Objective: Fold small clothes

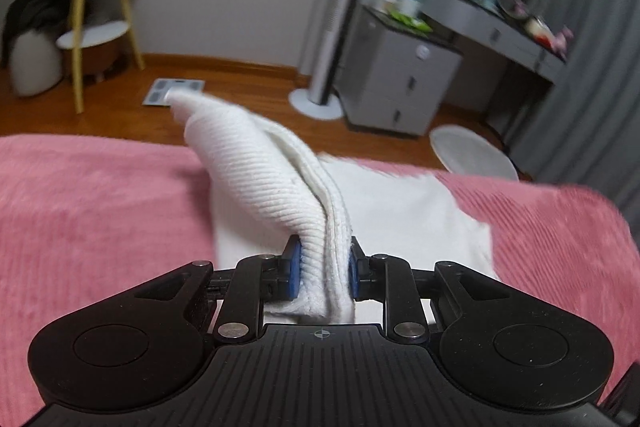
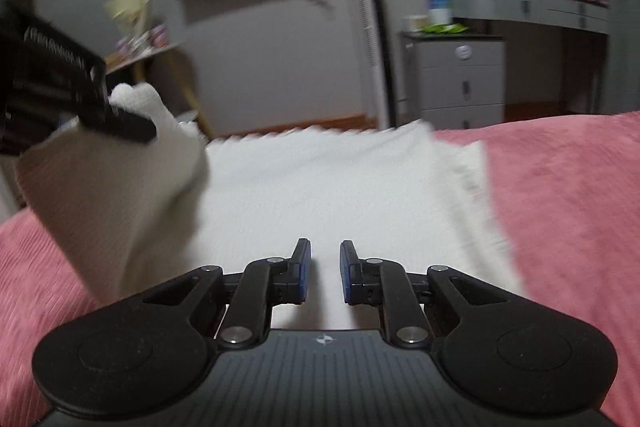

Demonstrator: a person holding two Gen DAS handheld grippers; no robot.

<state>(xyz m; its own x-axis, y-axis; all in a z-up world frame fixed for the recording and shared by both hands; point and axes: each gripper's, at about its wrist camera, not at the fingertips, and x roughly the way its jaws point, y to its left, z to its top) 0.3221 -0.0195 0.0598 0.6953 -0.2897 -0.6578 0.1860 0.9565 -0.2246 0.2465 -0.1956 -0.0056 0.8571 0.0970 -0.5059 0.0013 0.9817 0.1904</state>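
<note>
Garment: white ribbed garment (image 1: 256, 179), spread on pink bed cover (image 1: 80, 207), left edge lifted.
Left gripper (image 1: 322, 269): fingers pinching that folded edge.
Right gripper (image 2: 324, 269): fingers narrowly apart, apparently empty, over the cloth.

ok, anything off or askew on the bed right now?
Nothing damaged or spilled. The white garment lies spread on the pink blanket, with only its left edge lifted into a bunched ridge, pinched in the left claw. That looks like a fold under way. The right claw holds nothing, a narrow gap showing between its pads.
</note>
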